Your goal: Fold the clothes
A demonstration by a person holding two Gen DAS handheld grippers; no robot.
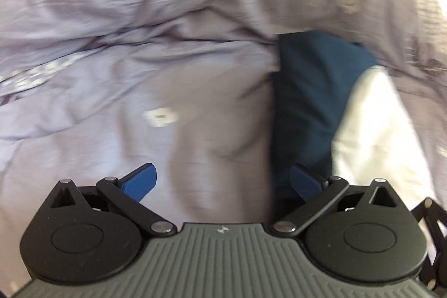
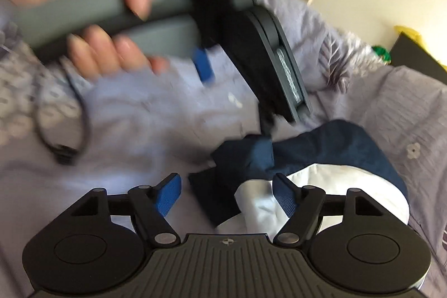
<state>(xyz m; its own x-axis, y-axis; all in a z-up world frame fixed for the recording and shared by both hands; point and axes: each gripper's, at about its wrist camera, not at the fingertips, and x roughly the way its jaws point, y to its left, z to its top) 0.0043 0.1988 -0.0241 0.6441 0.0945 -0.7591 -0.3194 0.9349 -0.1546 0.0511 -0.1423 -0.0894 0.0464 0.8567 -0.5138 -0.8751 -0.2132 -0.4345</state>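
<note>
Lavender bedding (image 1: 83,4) with a scattered flower print fills both views, rumpled into ridges toward its far edge. On it lies the garment (image 2: 329,147), dark blue cloth over a white part (image 2: 321,186), bunched near the bedding's near edge. It looks soft, light and limp, likely to sag and slide; a hem or corner seems the best hold. The right gripper (image 2: 226,197) points down at it, jaws apart, the white cloth by one pad but unpinched. The left gripper (image 1: 223,180), held in a hand (image 2: 117,52), hovers over bare bedding, jaws wide, empty.
</note>
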